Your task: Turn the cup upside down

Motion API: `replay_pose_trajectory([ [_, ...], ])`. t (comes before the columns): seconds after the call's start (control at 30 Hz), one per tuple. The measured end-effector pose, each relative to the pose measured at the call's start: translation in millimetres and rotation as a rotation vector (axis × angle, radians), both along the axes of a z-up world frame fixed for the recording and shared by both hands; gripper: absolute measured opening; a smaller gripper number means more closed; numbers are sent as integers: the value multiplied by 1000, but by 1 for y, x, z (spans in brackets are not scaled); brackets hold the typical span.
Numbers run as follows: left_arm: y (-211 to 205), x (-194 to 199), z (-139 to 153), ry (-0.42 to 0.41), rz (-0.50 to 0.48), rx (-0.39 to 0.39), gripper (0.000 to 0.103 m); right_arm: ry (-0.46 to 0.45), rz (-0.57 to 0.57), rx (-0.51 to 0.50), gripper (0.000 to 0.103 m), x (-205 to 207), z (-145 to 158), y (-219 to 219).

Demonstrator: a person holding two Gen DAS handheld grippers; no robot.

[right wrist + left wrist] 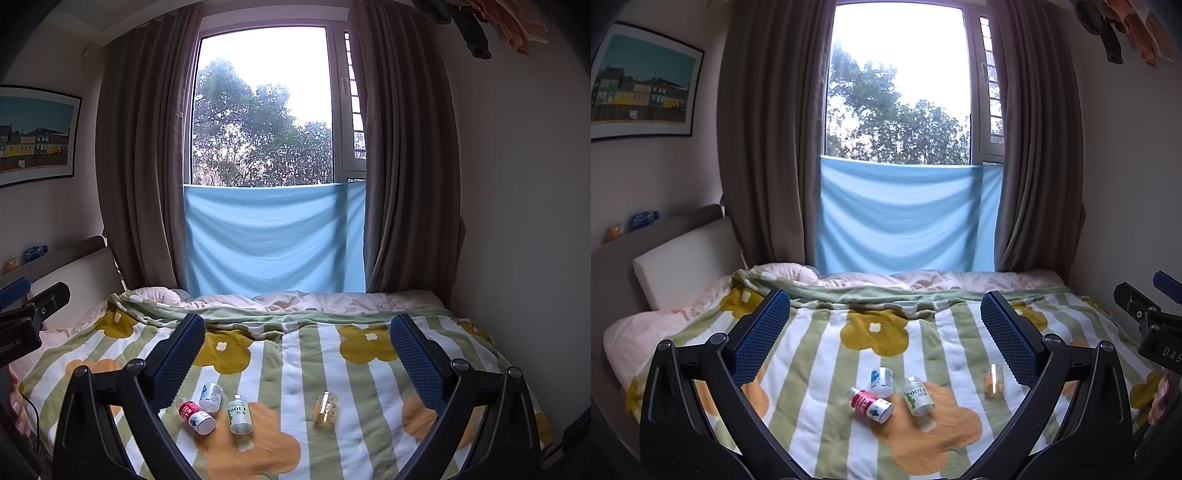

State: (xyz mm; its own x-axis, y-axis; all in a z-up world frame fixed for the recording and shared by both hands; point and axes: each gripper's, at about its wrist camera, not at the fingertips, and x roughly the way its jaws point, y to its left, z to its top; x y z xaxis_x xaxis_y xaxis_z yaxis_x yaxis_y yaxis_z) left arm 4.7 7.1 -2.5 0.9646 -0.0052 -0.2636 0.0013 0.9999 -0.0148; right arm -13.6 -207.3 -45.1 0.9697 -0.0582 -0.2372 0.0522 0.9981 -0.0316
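left gripper point(884, 326) raised, jaws wide | right gripper point(297, 349) likewise | cups point(918, 396) below

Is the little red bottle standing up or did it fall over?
Fallen over. The red bottle lies on its side on the blanket, white end toward the camera, beside the green-labelled bottle, which lies flat too.

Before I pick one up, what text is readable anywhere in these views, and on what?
"C100" on the green-and-white bottle lying on the quilt.
"DAS" on the right gripper's black body.
"Robot.AI", start cut off, on the left gripper's black body.
Red-label bottle and blue-and-white bottle: print too small.
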Motion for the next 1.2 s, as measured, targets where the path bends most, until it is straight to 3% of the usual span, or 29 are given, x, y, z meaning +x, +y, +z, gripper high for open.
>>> replay_pose_trajectory([
  [0.57, -4, 8, -4, 24, 5, -10, 103, 9, 2, 4, 100, -1, -7, 2],
  [0.93, 5, 25, -5, 52, 15, -27, 103, 37, 11, 2, 100, 19, -8, 9],
  [1.07, 12, 37, -10, 92, 18, -36, 103, 66, 17, 2, 100, 31, -12, 8],
  [1.2, 19, 61, -26, 195, 17, -58, 103, 123, 32, 11, 100, 50, -19, 6],
])
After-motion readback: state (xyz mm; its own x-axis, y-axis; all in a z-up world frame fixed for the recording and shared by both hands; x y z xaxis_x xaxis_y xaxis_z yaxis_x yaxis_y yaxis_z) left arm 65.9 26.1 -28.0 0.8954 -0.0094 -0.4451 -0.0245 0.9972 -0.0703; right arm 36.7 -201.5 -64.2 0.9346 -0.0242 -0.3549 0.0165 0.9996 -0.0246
